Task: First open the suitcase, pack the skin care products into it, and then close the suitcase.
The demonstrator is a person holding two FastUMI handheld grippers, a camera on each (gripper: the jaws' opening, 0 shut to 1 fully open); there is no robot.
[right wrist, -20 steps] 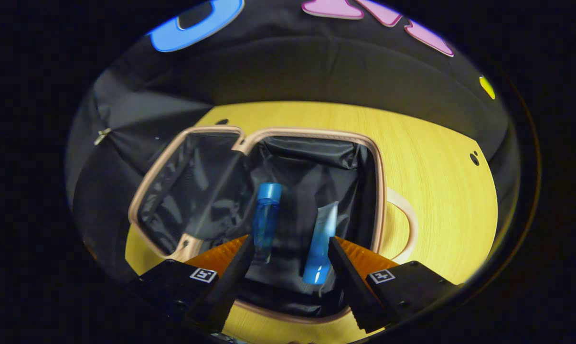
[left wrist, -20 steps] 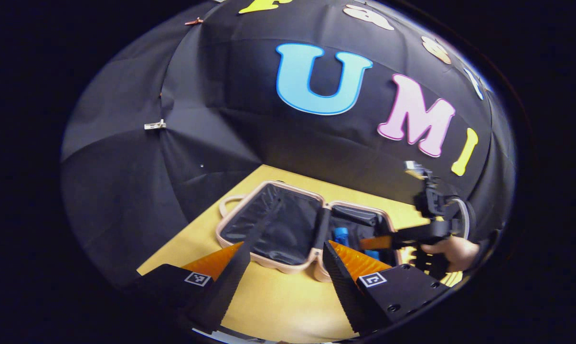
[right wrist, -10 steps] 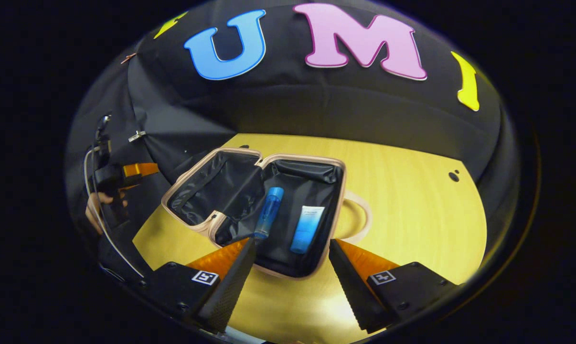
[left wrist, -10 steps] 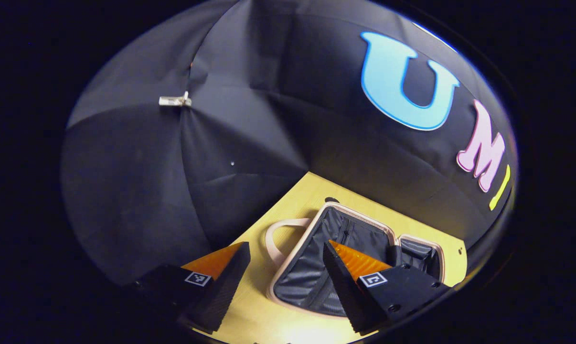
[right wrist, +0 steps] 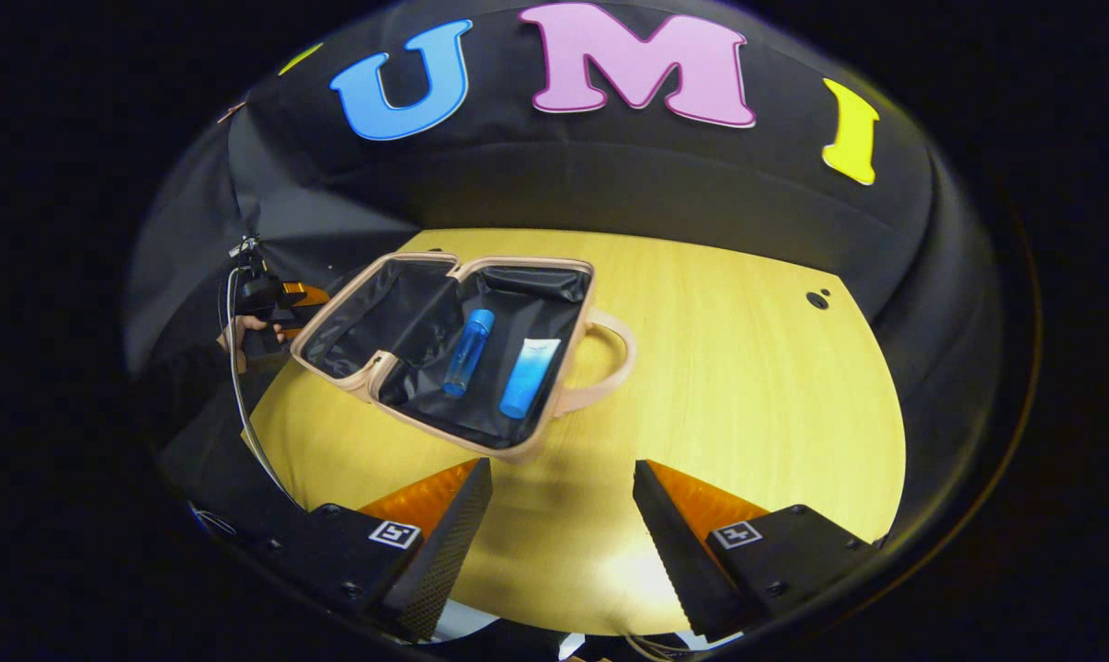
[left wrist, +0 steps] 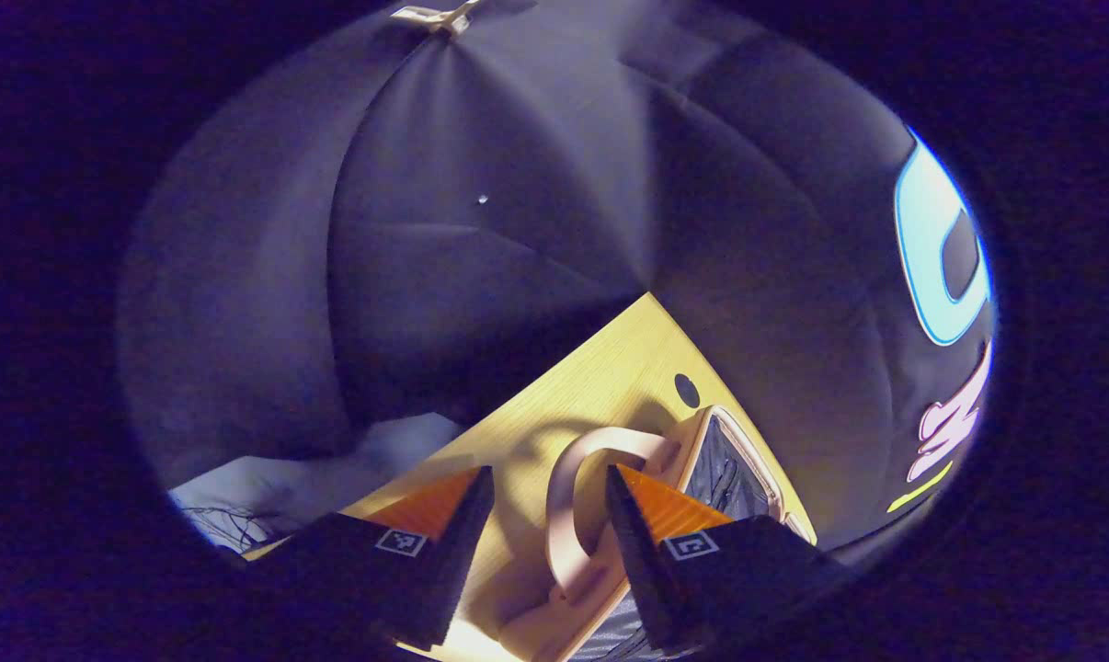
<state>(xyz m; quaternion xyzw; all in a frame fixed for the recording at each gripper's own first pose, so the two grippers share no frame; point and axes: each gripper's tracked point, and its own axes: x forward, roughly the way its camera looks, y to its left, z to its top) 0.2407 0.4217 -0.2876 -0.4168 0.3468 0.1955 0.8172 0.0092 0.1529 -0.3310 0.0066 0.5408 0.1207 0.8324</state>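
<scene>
Suitcase: small pink hard-shell suitcase [right wrist: 444,432] with black lining lies wide open on the yellow wooden surface [right wrist: 748,368], both halves flat, toward the left part of the right gripper view.
Contents: blue capped plastic bottle [right wrist: 467,352] and pale-blue squeeze tube [right wrist: 528,378] lie side by side, slightly apart, in the half nearer the right-hand handle.
Handles: one pink loop handle [right wrist: 610,368] sticks out of the packed half in the right gripper view; the left gripper view shows close up another pink loop handle [left wrist: 573,515] on the other half's outer edge.
Left gripper [left wrist: 545,533]: fingers apart, nothing clamped; the loop handle sits in the gap between them, close to the right-hand finger [left wrist: 633,542]; contact cannot be told.
Right gripper [right wrist: 562,524]: fingers wide, empty, hovering above bare surface, well short of the suitcase.
Far view: the right gripper view also shows the left gripper from outside, held by a hand [right wrist: 242,329], at the case's far left edge.
Corner: the left gripper view shows a dark hole [left wrist: 687,391] in the surface beside the case rim.
</scene>
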